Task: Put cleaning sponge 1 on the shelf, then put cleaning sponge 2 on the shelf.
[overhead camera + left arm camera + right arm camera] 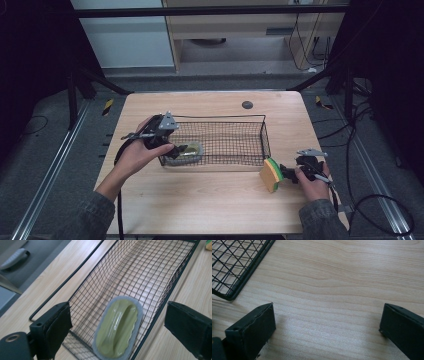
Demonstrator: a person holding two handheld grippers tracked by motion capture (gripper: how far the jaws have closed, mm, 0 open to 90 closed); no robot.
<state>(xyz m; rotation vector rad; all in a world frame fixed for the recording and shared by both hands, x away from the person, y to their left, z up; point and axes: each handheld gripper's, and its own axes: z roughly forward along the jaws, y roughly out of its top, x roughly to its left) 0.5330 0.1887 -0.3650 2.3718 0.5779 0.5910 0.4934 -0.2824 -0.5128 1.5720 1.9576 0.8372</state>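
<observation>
The oval green scrubber with a grey felt rim (117, 327) lies at the near left end of the black wire basket (262, 131). The left gripper (120, 322) is spread wide above it, pinching nothing. The right gripper (327, 327) is spread too. The scrubber looks light, with a stiff, shiny top; I'd pinch its raised middle ridge.

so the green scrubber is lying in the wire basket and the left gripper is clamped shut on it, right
Not quite. The green scrubber does lie in the wire basket, but the left gripper is open: the left gripper view shows both jaws standing clear of it.
</observation>
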